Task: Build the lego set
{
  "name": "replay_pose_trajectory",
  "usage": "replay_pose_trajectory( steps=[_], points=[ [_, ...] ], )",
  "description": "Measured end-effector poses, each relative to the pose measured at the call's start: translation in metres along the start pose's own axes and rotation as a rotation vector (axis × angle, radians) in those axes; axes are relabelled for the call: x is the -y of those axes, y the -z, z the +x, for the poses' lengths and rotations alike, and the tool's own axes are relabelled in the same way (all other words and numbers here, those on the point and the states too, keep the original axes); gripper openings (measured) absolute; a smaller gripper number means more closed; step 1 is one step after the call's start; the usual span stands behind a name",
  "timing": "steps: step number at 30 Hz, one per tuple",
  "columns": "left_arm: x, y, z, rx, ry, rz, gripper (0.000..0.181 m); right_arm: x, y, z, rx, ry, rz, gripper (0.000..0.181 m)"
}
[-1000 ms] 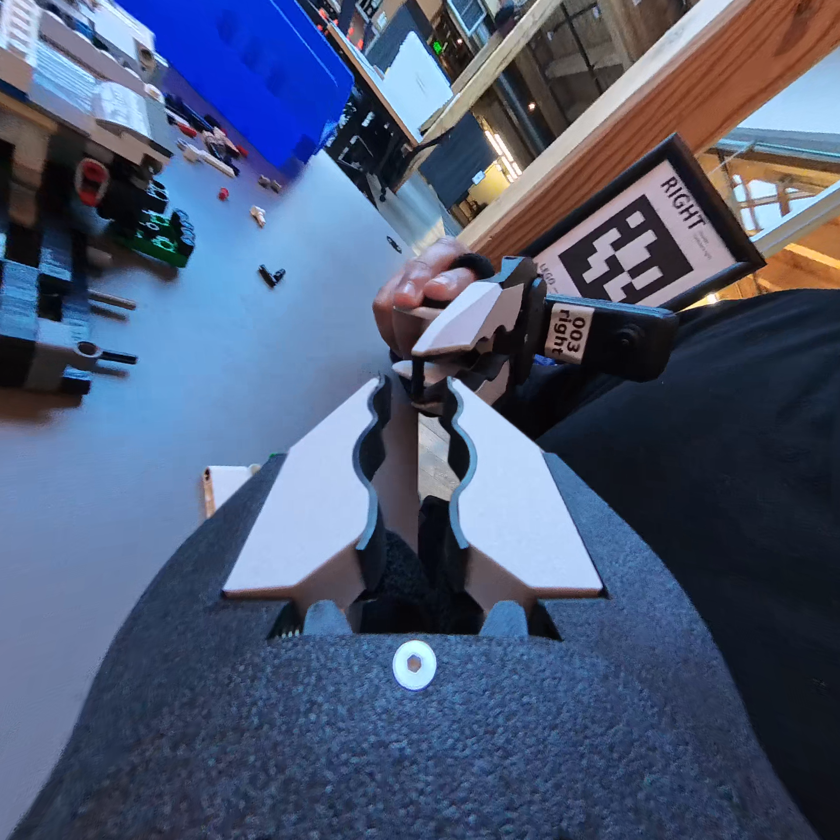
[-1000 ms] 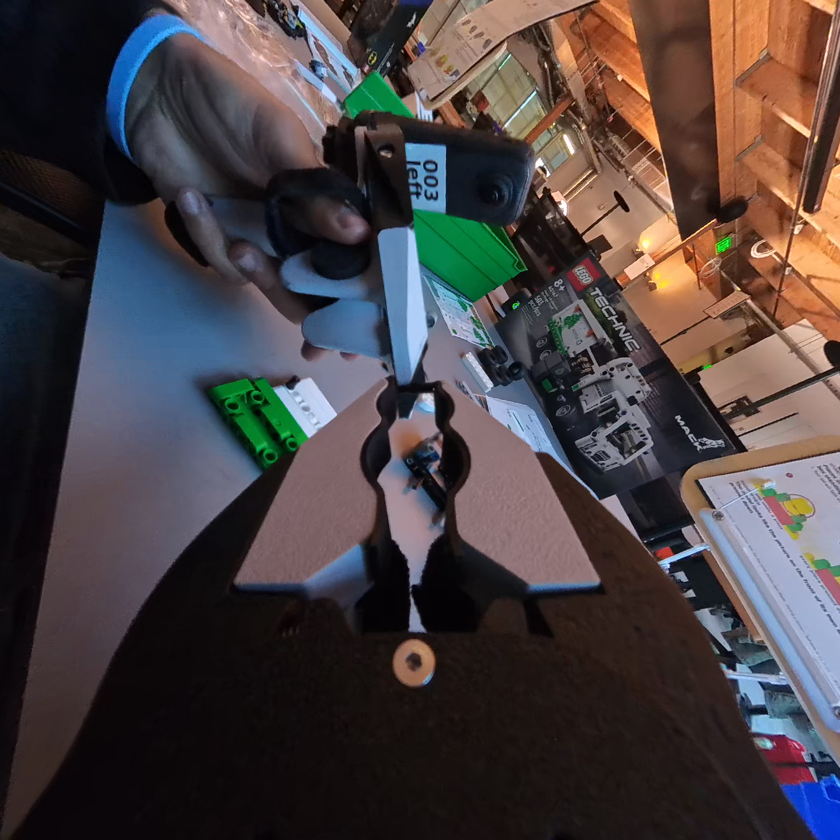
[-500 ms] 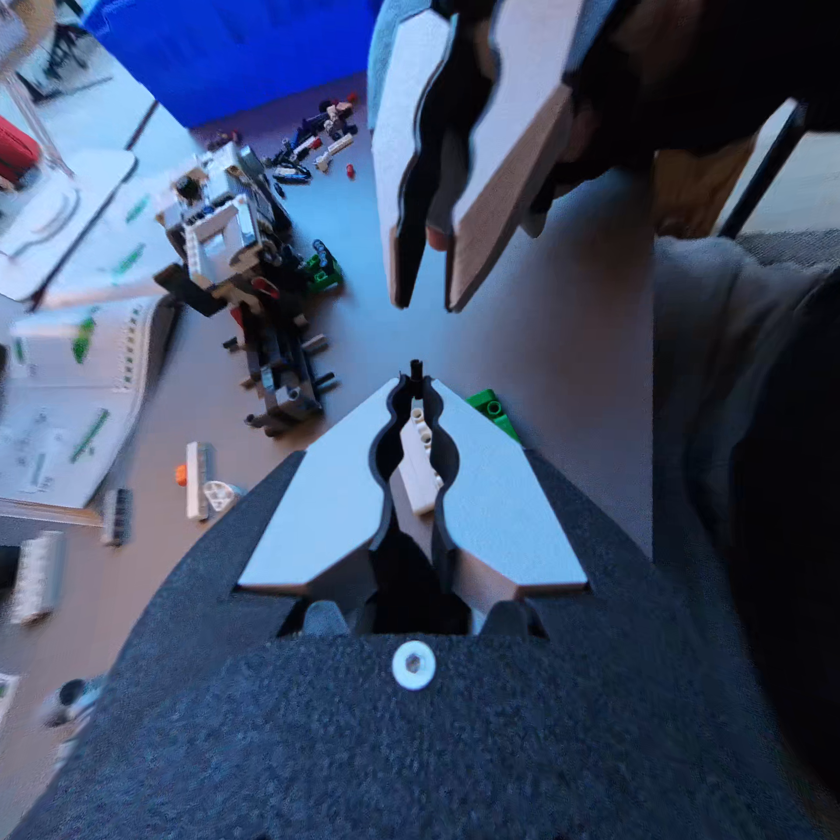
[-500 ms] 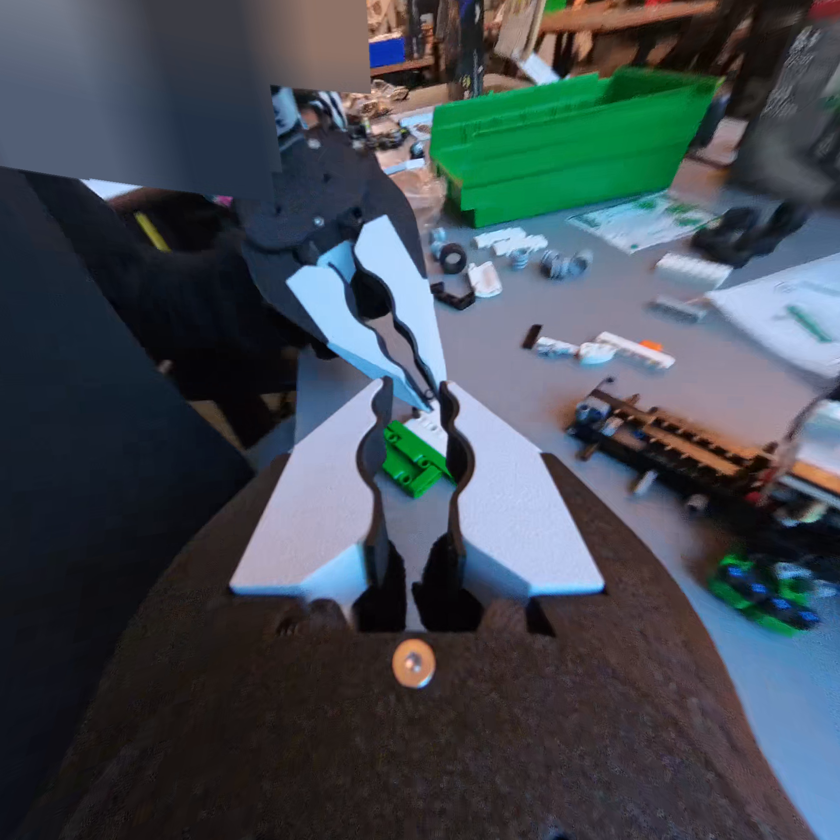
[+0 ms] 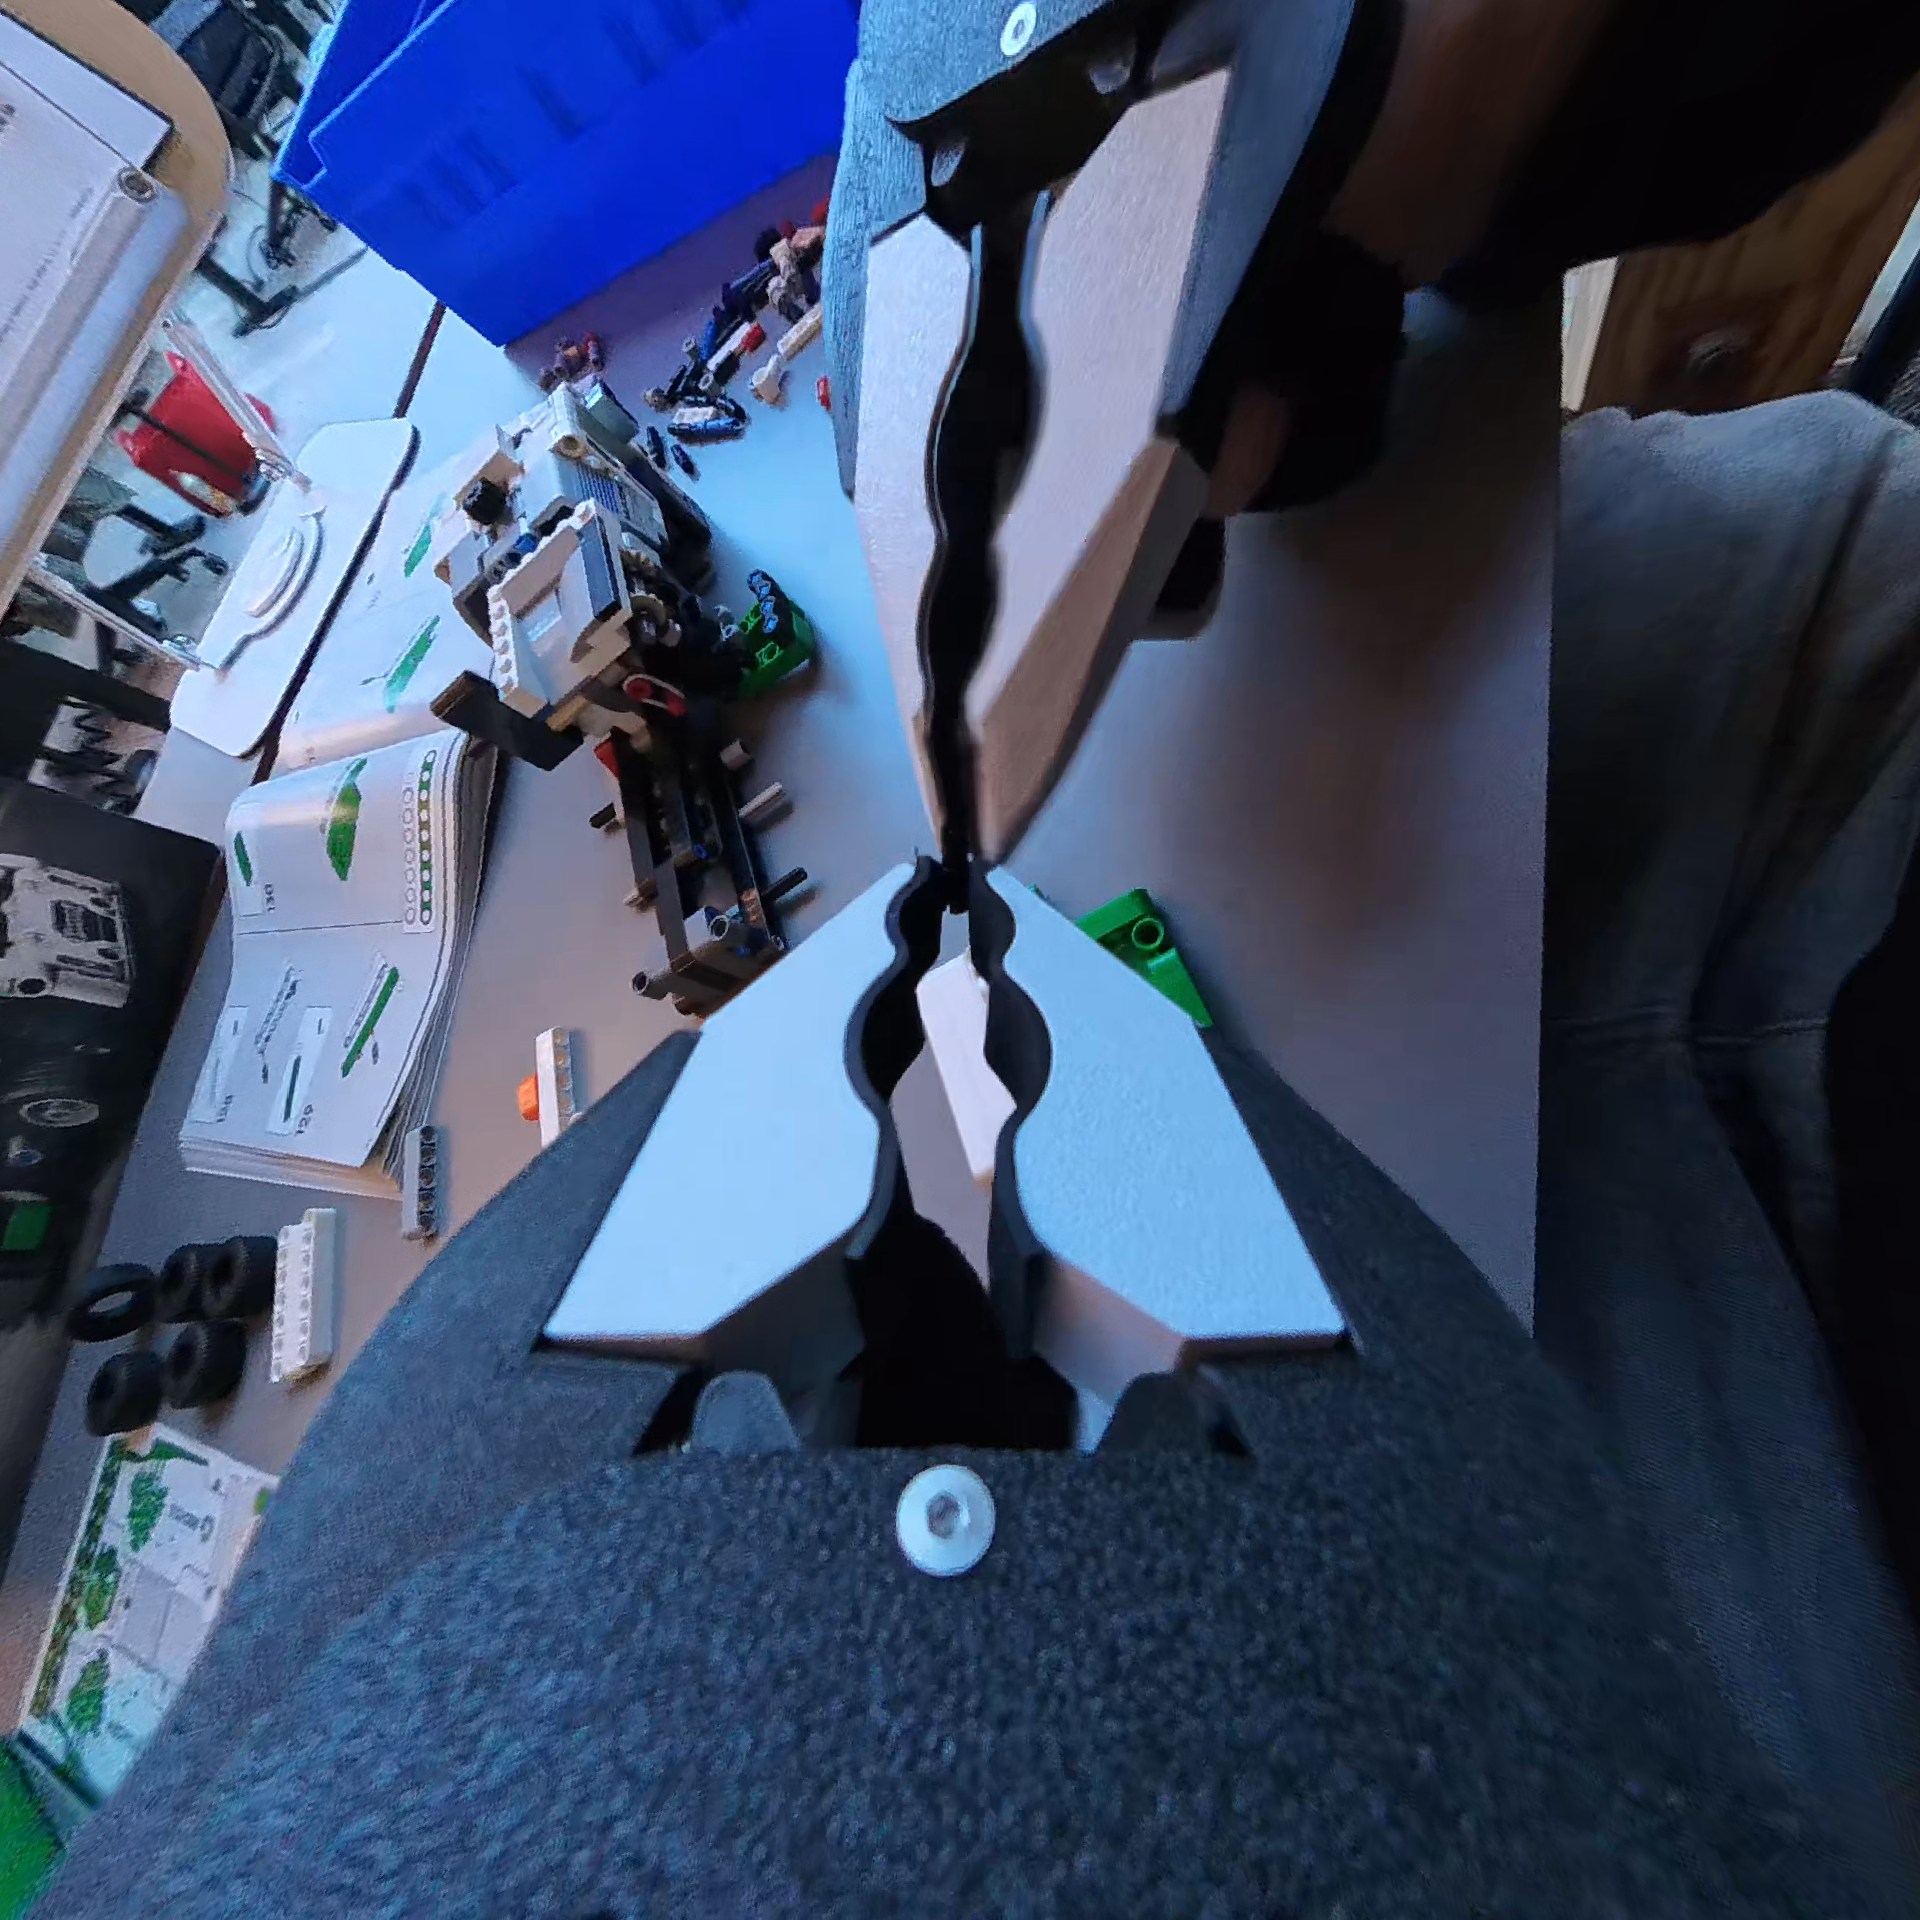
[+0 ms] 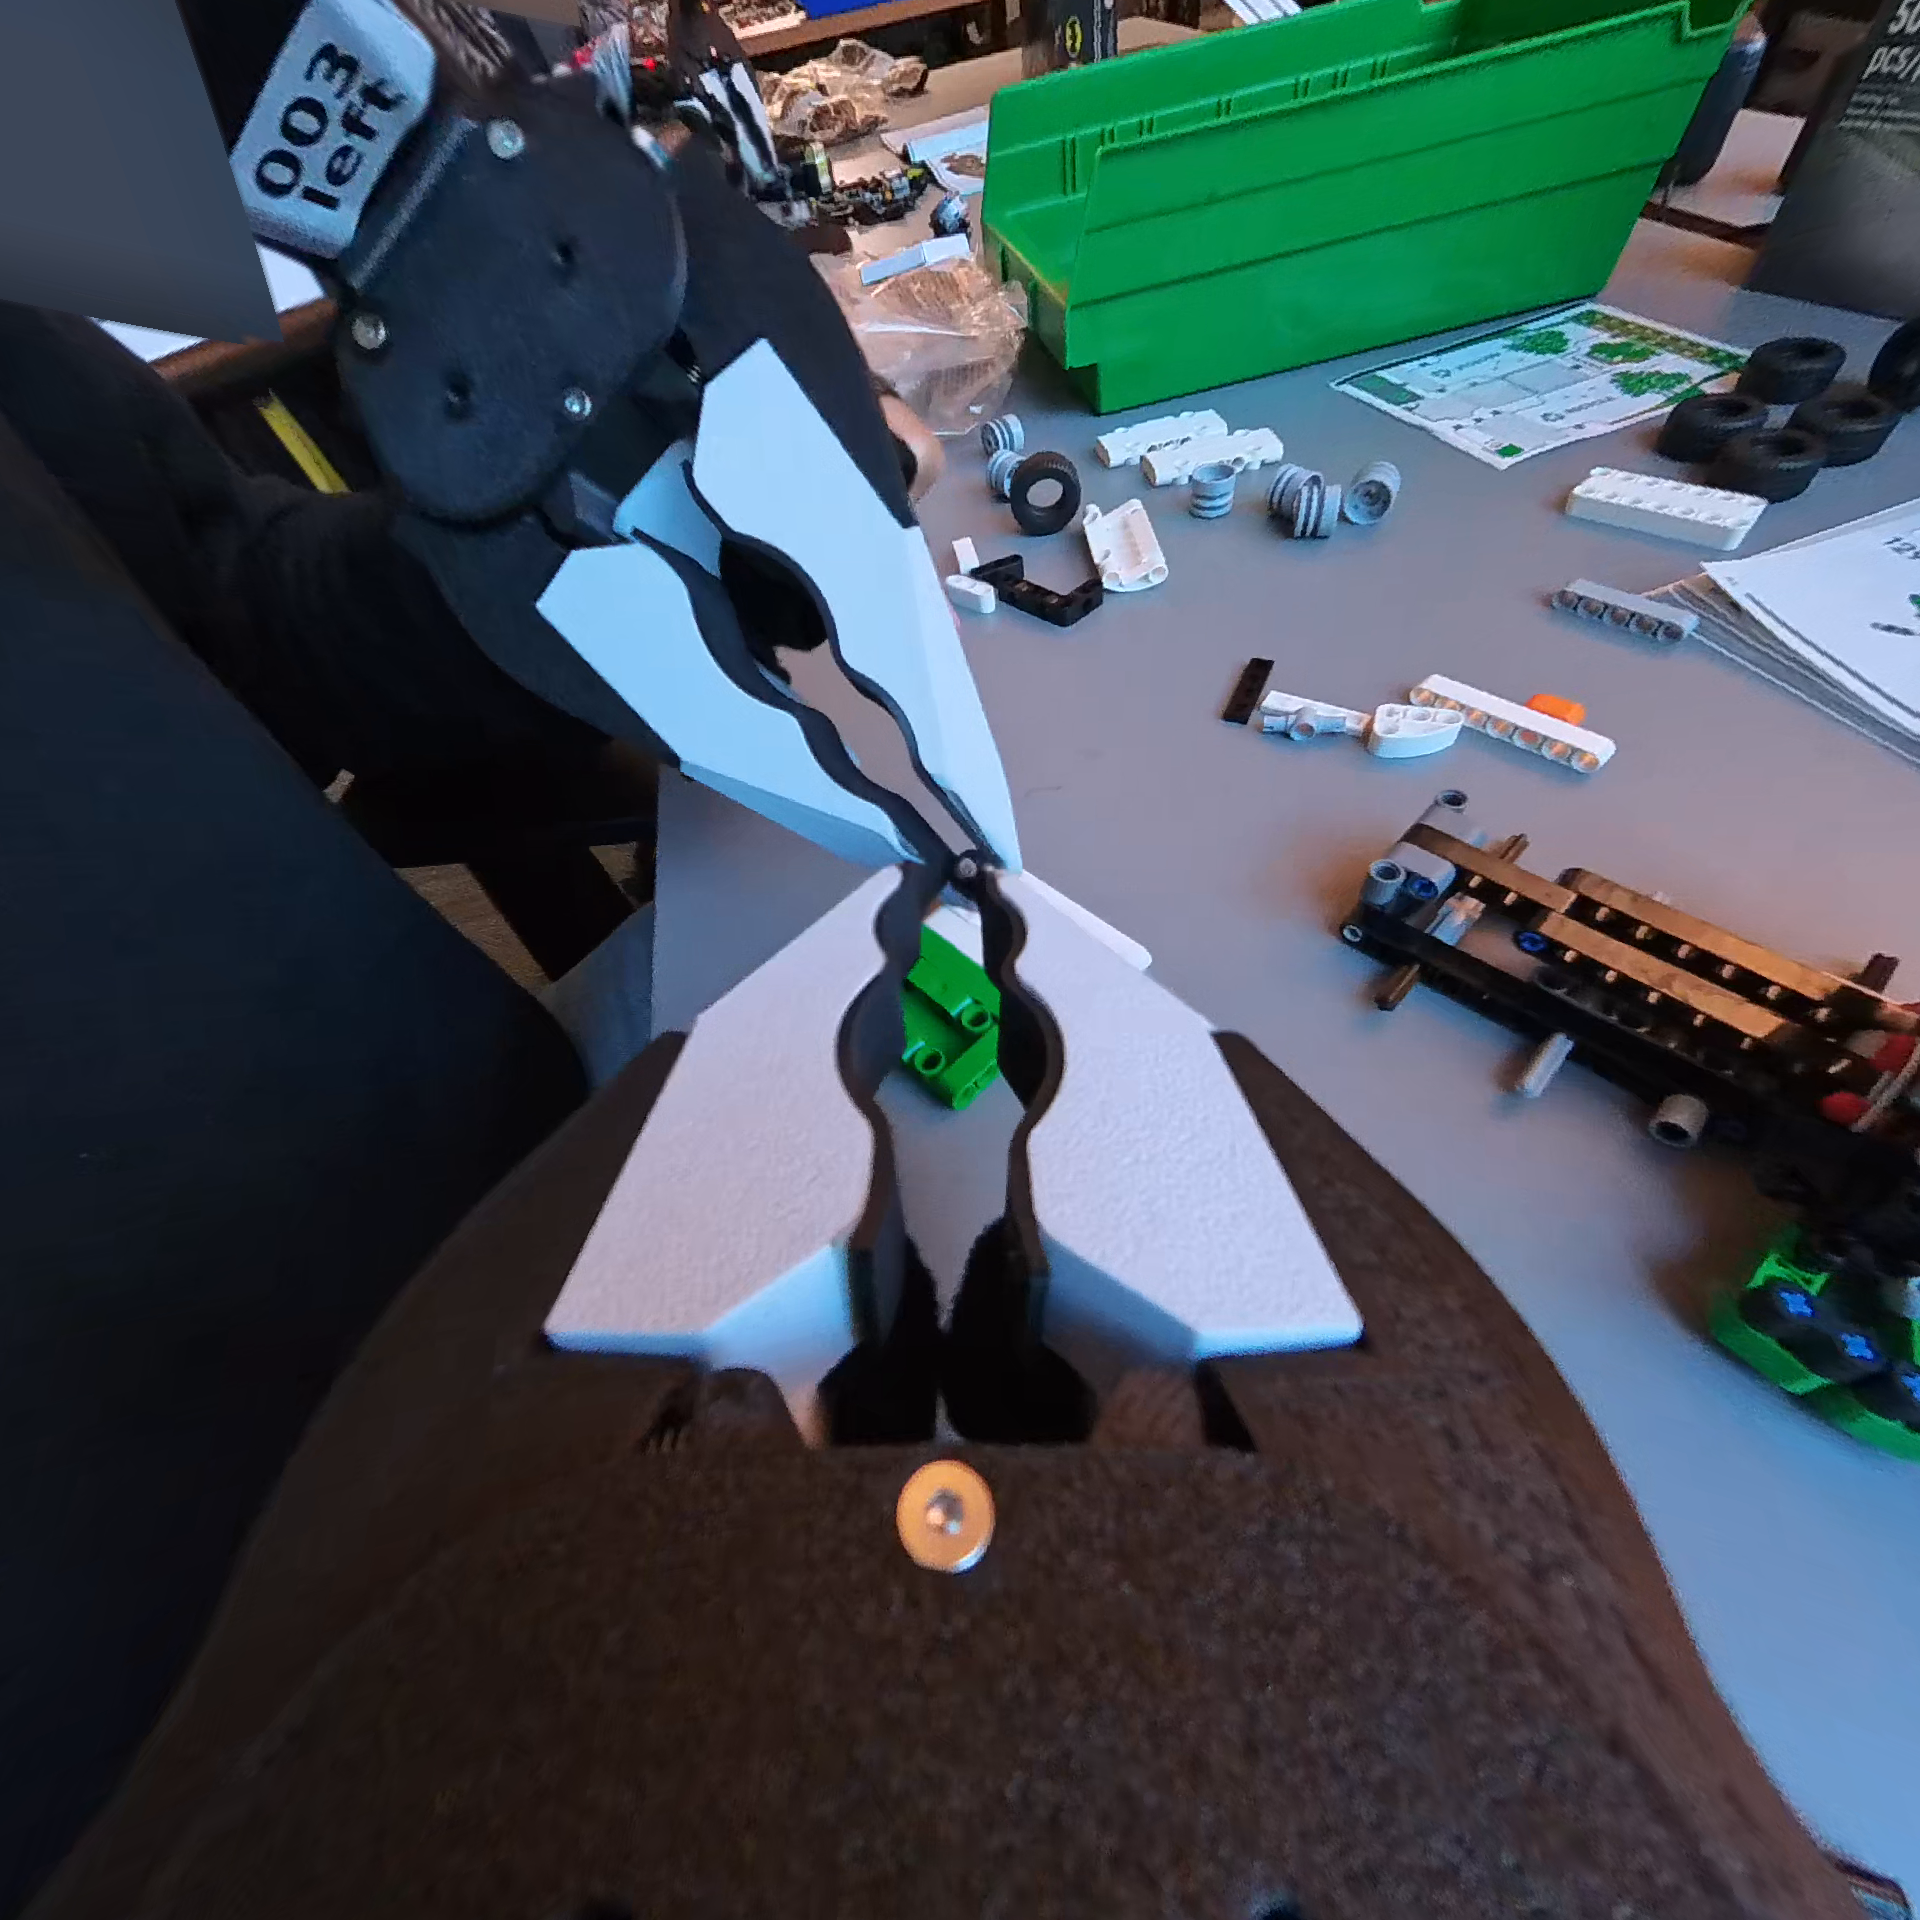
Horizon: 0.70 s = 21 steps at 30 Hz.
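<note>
Grippers tip to tip at frame centre: left gripper (image 5: 948, 883) and right gripper (image 6: 951, 883) both pinch small black pin (image 6: 966, 868) above green brick (image 6: 948, 1029). Keep aligned, transfer slowly.

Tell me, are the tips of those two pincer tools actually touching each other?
Cannot tell. In the right wrist view the left gripper and right gripper meet tip to tip around a small dark piece, which hides any direct contact or gap.
</note>
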<state>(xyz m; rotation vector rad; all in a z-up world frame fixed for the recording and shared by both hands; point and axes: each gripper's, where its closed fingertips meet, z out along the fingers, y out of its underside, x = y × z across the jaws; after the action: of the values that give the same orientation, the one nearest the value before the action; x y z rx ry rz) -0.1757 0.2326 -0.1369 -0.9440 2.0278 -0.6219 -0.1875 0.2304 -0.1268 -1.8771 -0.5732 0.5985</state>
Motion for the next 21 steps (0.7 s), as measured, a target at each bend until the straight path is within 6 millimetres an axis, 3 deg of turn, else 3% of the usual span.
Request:
replay_pose_trajectory(
  steps=[4,9,12,21],
  points=[
    [0.0032,0.0031,-0.0019,0.027,-0.008,0.015,0.003,0.0031,0.0015,0.0011,0.005,-0.021,0.028,0.0],
    [0.0029,0.006,-0.0027,0.053,-0.04,0.012,0.003,0.0058,0.0012,-0.0022,0.04,-0.054,0.048,0.001],
    [-0.001,0.0042,-0.0013,0.055,-0.066,-0.009,0.003,0.0036,-0.0013,-0.0022,0.035,-0.048,0.025,0.011],
    [0.0031,0.0023,0.0009,0.055,-0.059,-0.01,0.003,0.0034,0.0023,0.0004,0.005,-0.004,0.016,0.003]
  ],
)
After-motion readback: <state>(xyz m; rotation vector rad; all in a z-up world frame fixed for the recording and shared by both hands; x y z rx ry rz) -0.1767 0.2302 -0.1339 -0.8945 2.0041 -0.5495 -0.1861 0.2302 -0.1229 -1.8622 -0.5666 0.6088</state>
